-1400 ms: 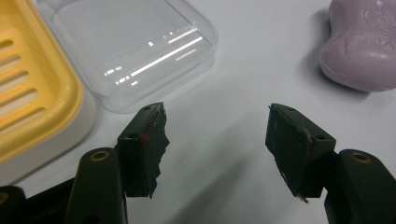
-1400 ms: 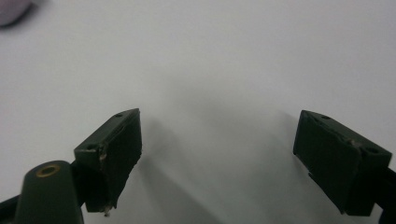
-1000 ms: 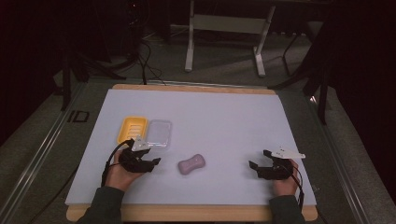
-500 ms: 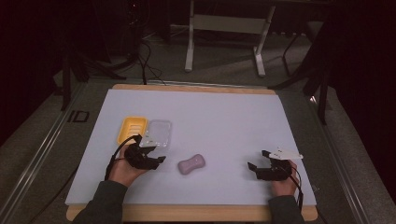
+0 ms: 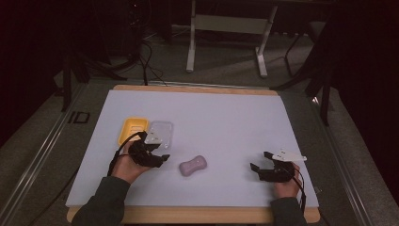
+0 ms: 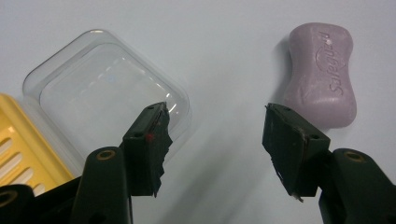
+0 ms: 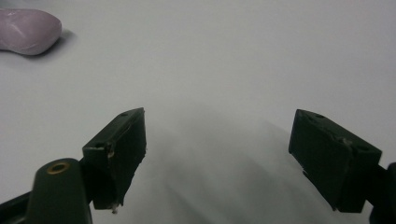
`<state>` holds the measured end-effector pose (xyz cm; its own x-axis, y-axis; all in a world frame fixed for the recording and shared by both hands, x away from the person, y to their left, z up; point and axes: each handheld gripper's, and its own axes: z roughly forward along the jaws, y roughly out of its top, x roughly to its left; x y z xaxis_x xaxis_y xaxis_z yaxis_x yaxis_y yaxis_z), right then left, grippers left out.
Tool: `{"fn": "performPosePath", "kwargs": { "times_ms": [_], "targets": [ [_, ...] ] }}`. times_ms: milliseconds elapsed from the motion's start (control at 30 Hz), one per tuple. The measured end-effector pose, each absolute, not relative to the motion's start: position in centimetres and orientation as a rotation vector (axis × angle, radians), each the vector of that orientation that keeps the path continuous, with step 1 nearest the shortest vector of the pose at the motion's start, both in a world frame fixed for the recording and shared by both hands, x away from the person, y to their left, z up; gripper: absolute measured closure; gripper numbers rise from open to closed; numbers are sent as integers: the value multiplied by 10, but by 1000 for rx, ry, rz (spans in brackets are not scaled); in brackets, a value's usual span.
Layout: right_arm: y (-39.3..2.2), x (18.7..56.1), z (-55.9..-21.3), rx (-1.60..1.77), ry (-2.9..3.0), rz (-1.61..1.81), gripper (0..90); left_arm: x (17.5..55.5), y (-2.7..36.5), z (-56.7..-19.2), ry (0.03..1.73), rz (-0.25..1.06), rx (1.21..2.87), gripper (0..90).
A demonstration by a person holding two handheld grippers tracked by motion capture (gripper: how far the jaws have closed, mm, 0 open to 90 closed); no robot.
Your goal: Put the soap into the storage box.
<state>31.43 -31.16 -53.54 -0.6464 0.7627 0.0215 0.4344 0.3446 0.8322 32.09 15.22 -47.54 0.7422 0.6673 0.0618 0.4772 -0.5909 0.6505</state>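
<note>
Soap (image 6: 322,77): pale purple, embossed lettering. Lid (image 6: 109,93): clear, colourless. Dish (image 6: 23,140): yellow, slotted. Mat (image 5: 226,127): plain pale lavender-white. Table (image 5: 188,88) edge: light wood. Both grippers (image 5: 149,155) (image 5: 266,170): black, brass-coloured rivets.

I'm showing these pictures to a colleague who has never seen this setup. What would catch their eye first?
Probably the pinkish-purple soap bar, lying alone near the middle of the pale table. Next, the yellow soap dish with its clear lid beside it at the left, just beyond the left tool, whose jaws stand open and empty. The right tool, also open, sits at the right.
</note>
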Motion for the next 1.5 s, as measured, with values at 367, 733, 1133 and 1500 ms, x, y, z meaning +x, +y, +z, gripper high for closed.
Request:
{"fn": "performPosePath", "kwargs": {
  "times_ms": [367, 733, 1133, 1500],
  "targets": [
    [-309, 314, -536, 1038, 2257, 1191, 188, 322, 145, -461, 842, 408, 2319, 424],
    [-309, 314, -536, 1027, 2258, 1191, 213, 324, 132, -455, 799, 400, 2349, 422],
    [-308, 314, -536, 1024, 2265, 1174, 192, 328, 124, -452, 768, 388, 2373, 421],
    [-307, 314, -536, 1013, 2268, 1166, 191, 332, 114, -456, 736, 365, 2409, 422]
  ]
}}
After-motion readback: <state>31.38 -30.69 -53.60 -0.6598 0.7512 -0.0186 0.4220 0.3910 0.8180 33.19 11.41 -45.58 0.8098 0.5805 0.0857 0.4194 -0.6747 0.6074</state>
